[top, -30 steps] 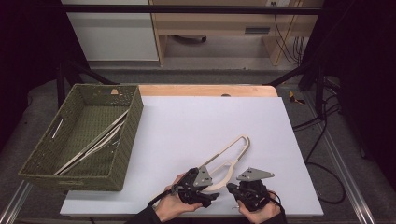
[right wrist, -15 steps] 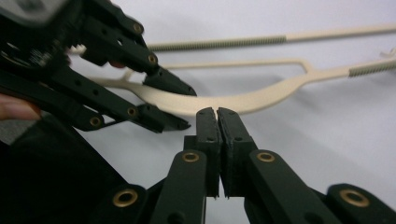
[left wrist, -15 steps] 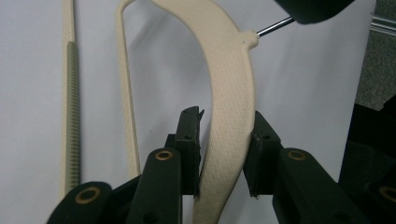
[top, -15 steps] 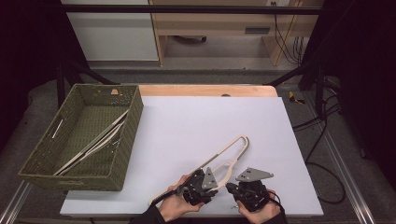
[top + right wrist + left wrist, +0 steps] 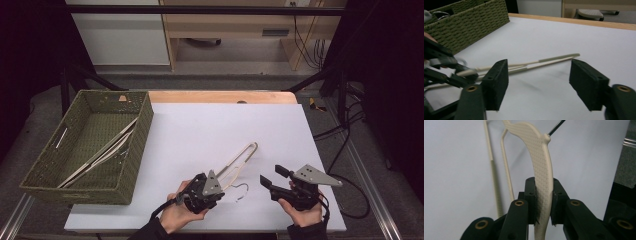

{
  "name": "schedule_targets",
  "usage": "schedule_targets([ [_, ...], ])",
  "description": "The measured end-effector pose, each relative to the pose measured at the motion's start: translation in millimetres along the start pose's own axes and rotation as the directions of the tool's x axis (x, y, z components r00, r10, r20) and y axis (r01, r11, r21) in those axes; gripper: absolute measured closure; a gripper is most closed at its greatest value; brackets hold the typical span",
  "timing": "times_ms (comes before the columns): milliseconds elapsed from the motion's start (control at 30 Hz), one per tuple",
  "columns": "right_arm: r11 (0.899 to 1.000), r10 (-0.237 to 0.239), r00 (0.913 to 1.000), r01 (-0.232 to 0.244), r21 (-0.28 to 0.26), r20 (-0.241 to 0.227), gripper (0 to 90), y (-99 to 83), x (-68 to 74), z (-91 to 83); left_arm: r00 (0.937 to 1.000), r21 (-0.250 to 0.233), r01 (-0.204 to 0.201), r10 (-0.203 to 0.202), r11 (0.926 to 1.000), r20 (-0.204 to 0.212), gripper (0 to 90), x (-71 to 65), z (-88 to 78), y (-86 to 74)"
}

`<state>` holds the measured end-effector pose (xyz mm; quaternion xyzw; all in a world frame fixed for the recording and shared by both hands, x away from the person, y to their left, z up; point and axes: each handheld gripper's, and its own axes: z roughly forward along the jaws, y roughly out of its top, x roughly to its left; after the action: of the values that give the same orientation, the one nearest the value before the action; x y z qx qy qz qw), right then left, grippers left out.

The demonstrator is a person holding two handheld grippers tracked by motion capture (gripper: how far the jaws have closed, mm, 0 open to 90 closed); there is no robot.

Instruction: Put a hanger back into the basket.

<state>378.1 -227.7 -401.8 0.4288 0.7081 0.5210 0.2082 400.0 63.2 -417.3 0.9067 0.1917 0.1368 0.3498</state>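
— High view: where is the cream plastic clothes hanger (image 5: 239, 162)?
— On the white bench (image 5: 210, 130), left gripper (image 5: 543, 203) clamped on its shoulder to lift it; right gripper (image 5: 274, 180) spread wide, holding nothing, beside.

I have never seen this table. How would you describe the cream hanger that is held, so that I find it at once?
On the white table, look near the front edge, right of the green woven basket. There the left gripper is shut on a cream hanger with a metal hook. The other hangers lie inside the basket; this one is alone on the white surface.
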Motion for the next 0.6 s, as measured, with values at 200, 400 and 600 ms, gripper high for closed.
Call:
schedule_targets([
  [200, 1.0, 0.017, 0.9996, -0.017, 0.008, 0.021, 21.6, -11.2, -15.1, 4.6, 0.9955, -0.036, 0.07, -0.073, 0.9969, -0.06, 82.0, 16.8, -14.8, -1.5],
  [400, 1.0, -0.005, 0.9992, 0.005, 0.012, 0.039, 14.3, -14.4, -16.4, 7.4, 0.9822, -0.061, 0.142, -0.148, 0.988, -0.116, 85.0, 36.2, -25.3, -6.7],
  [600, 1.0, 0.0, 0.9993, 0.0, 0.014, 0.037, 12.7, -17.1, -18.3, 9.0, 0.9717, -0.086, 0.199, -0.208, 0.9762, -0.112, 85.8, 52.0, -34.3, -13.4],
])
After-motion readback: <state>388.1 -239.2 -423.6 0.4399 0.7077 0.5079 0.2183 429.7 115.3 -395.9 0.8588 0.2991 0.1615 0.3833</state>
